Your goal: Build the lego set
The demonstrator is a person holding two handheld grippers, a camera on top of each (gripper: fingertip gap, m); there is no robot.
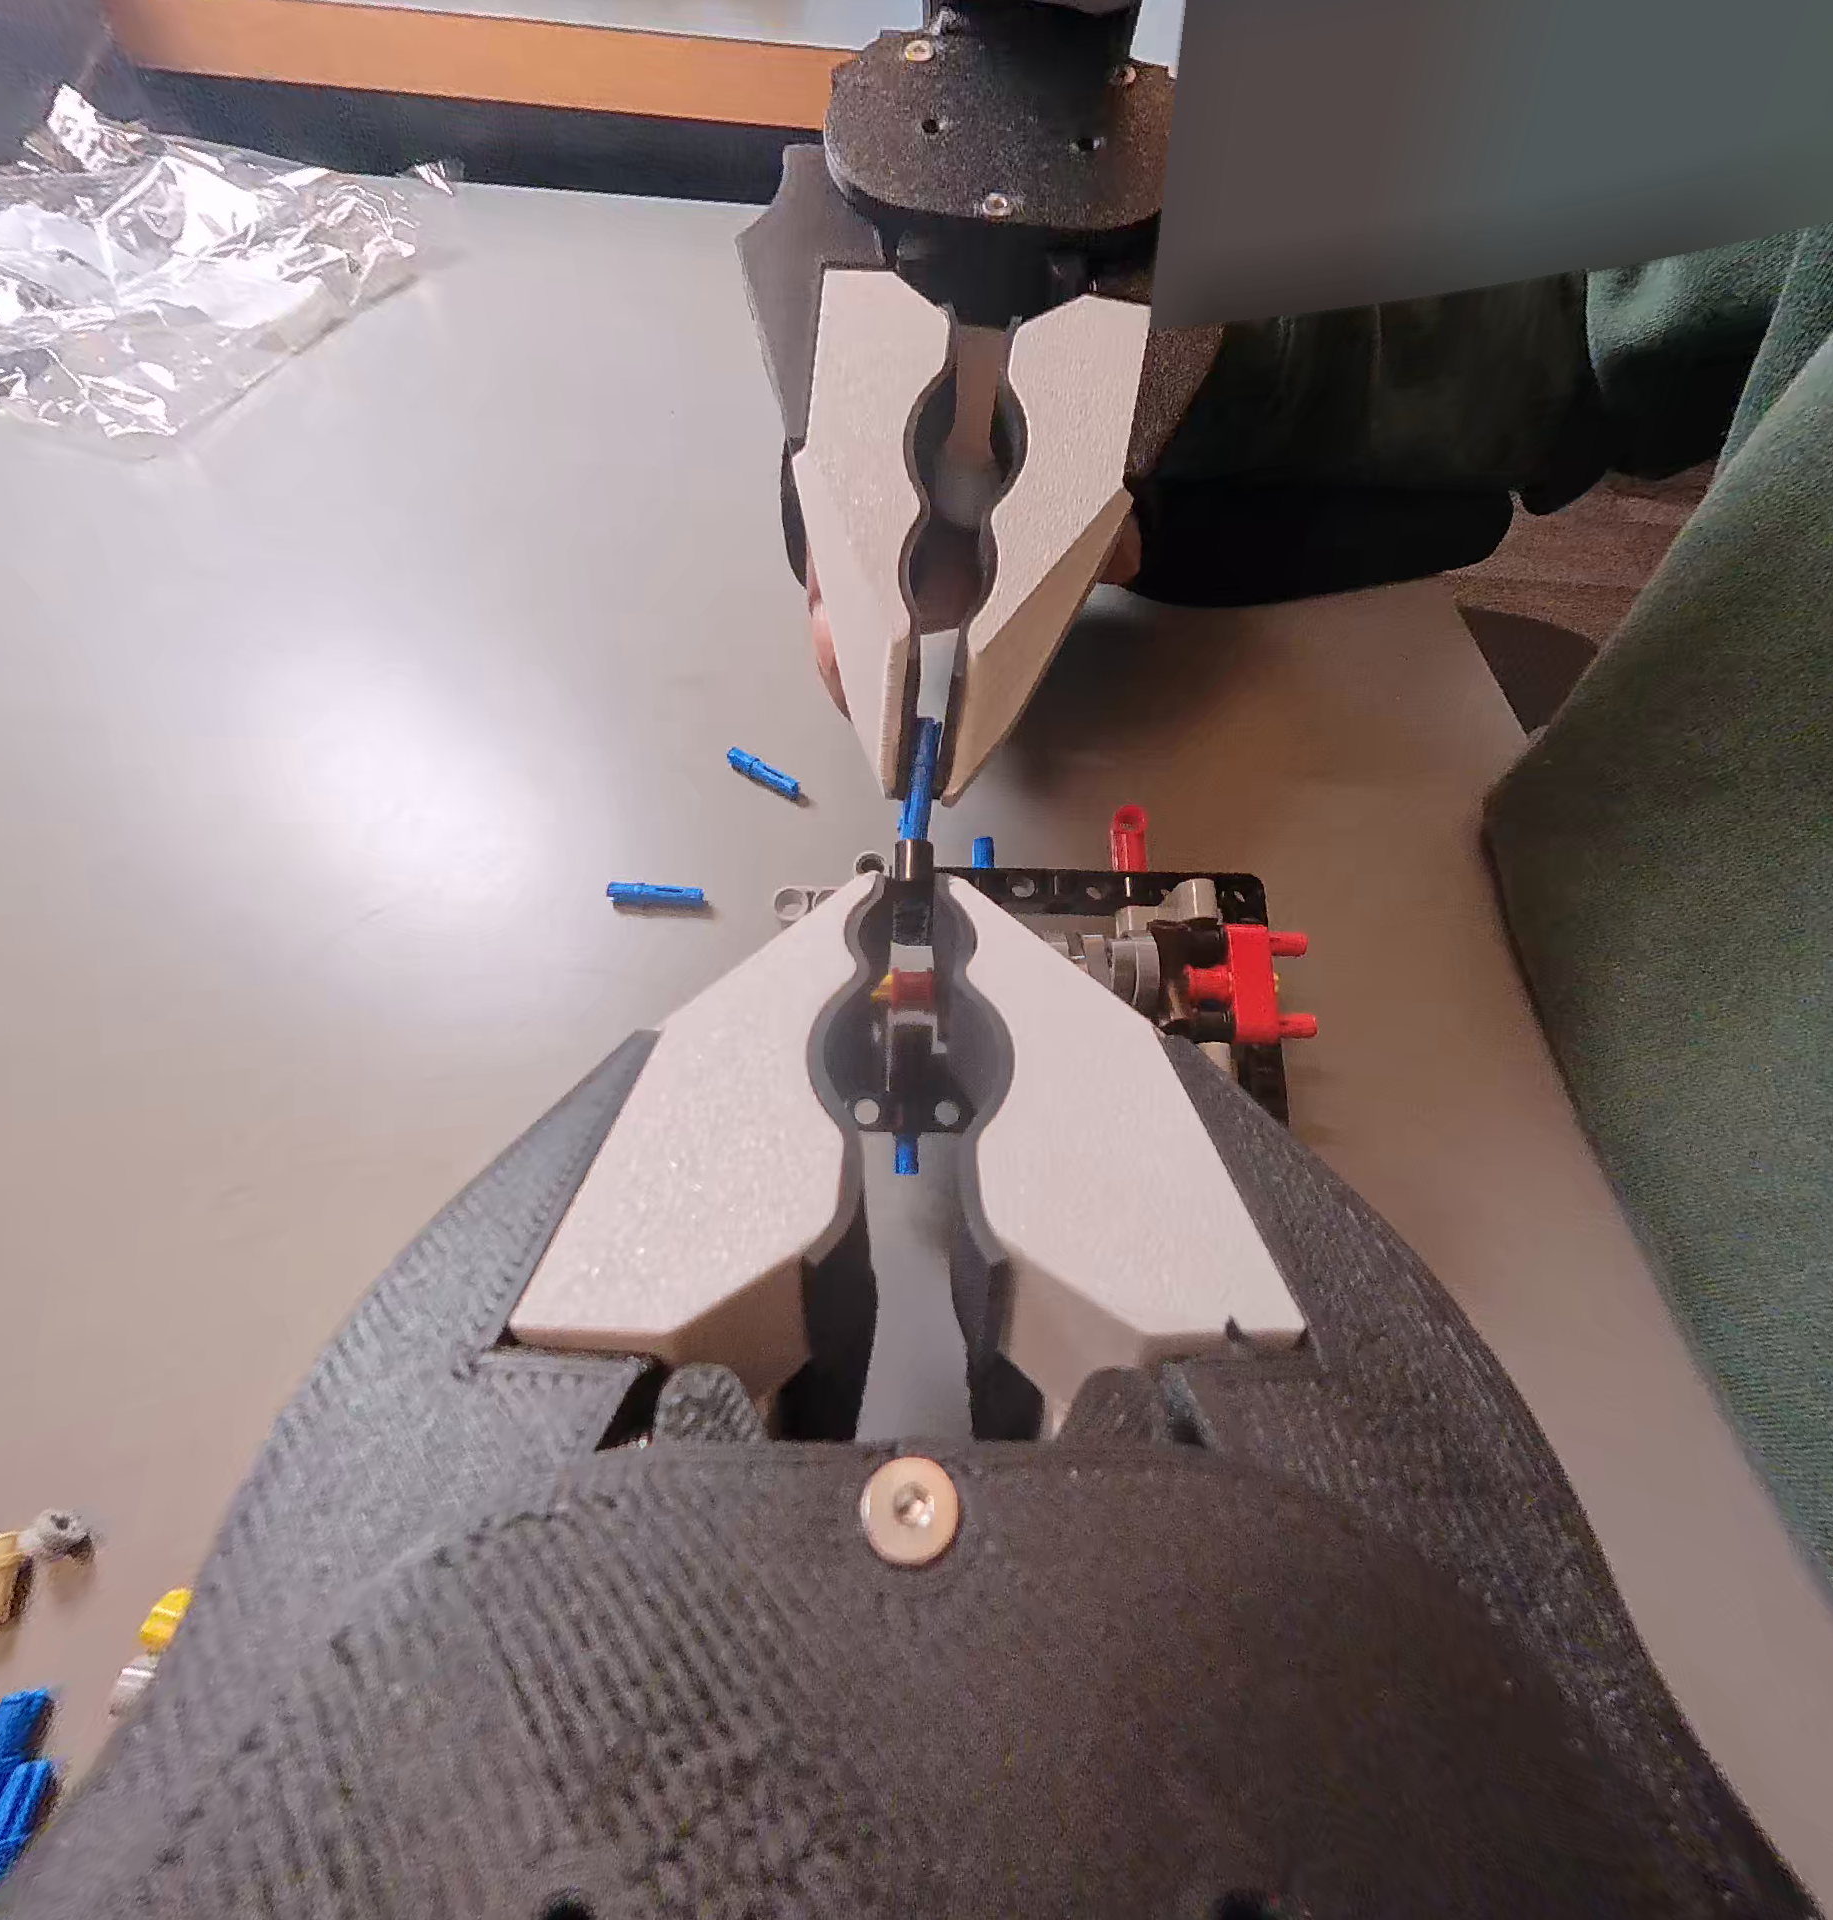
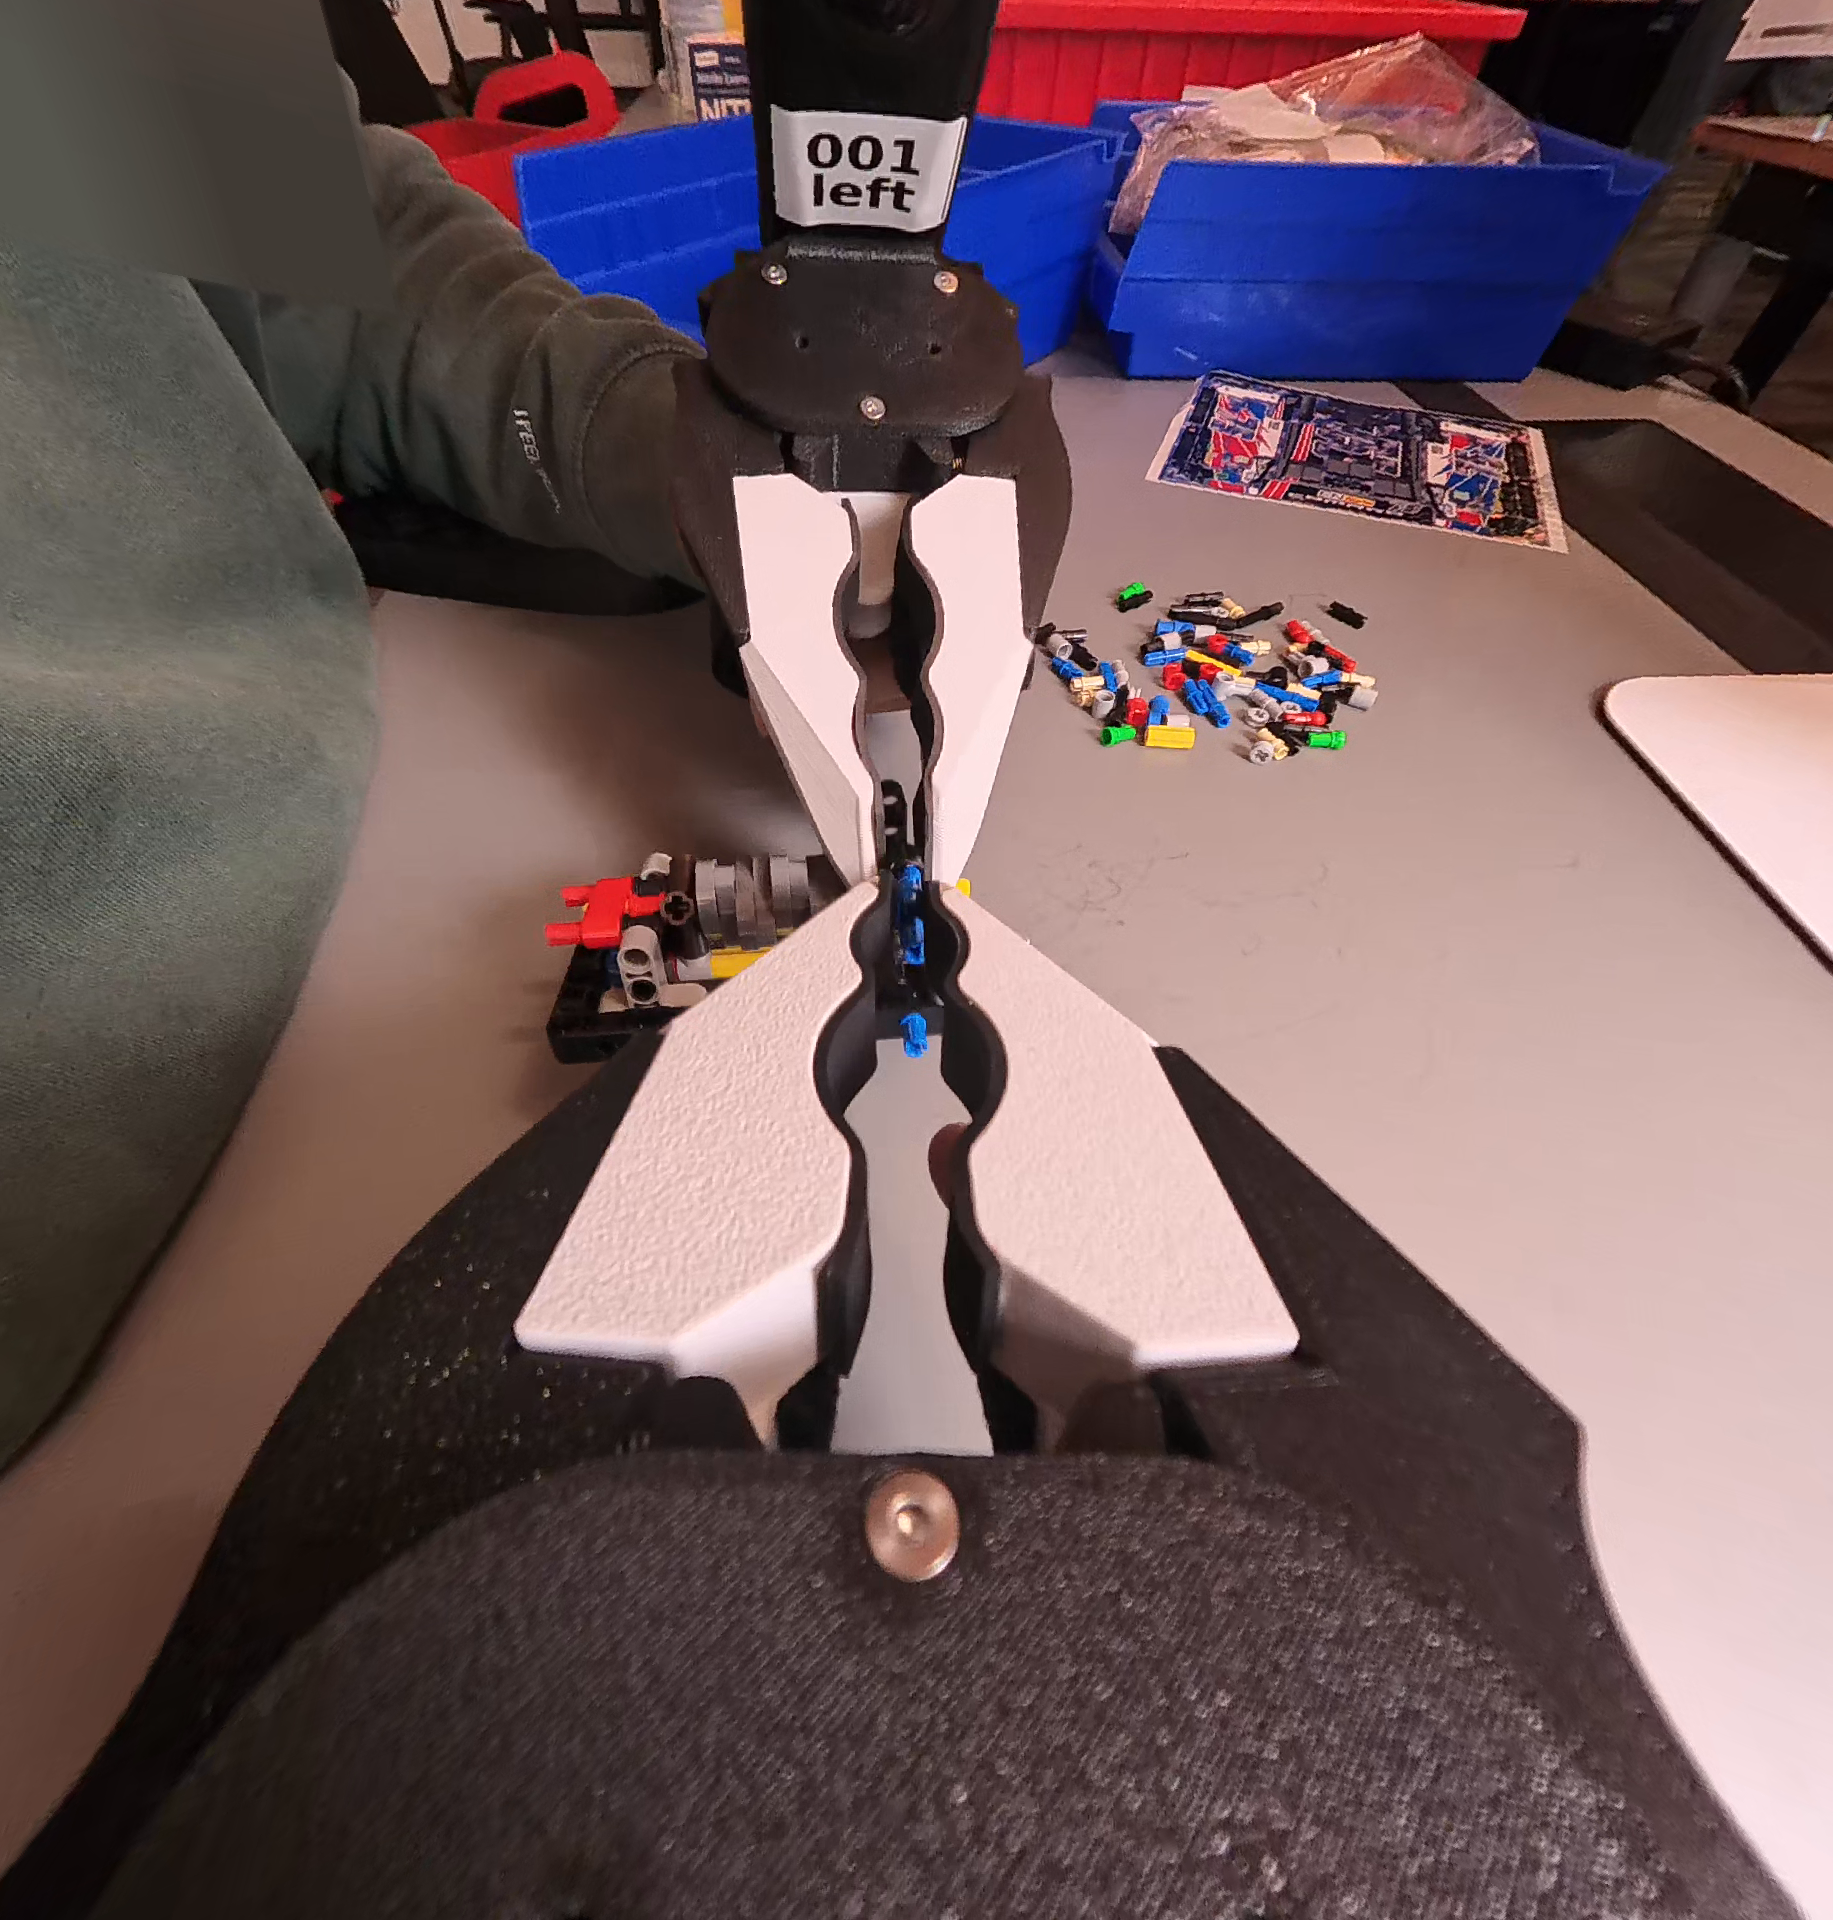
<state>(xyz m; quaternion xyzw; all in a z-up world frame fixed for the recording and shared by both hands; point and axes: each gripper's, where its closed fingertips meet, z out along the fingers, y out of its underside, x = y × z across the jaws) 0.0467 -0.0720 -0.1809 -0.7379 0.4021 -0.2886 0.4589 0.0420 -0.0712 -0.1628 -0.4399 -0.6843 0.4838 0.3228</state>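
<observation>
The left tongs [image 1: 912, 883] are closed on a small black beam [image 1: 910, 914] with pin holes, held just above the tabletop [image 1: 372, 727]. Facing them tip to tip, the right tongs [image 1: 920, 774] pinch a blue pin [image 1: 920, 779], whose free end points at, and seems to touch, the black piece's upper end. Judging by this head-on alignment, the pin is being pressed into a hole of the beam, one gripper bracing while the other pushes; whether the pin has entered yet is hidden by the fingertips.

Just beside the meeting point, toward the tabletop edge nearest the person's green sleeve [image 2: 455, 395], sits the partly built lego model [image 2: 673, 935]: a black frame carrying grey gears and a red connector. It lies close enough that a slip of either gripper could knock it.

Two spare blue pins [image 1: 657, 896] lie loose near the tips on the open side. Farther off, a heap of small mixed parts [image 2: 1213, 675] lies beyond, with a printed sheet [image 2: 1359, 462] behind it near the far edge, before blue bins [image 2: 1359, 249]. An empty clear plastic bag [image 1: 143, 281] lies toward the opposite corner. Nothing blocks the push itself.
</observation>
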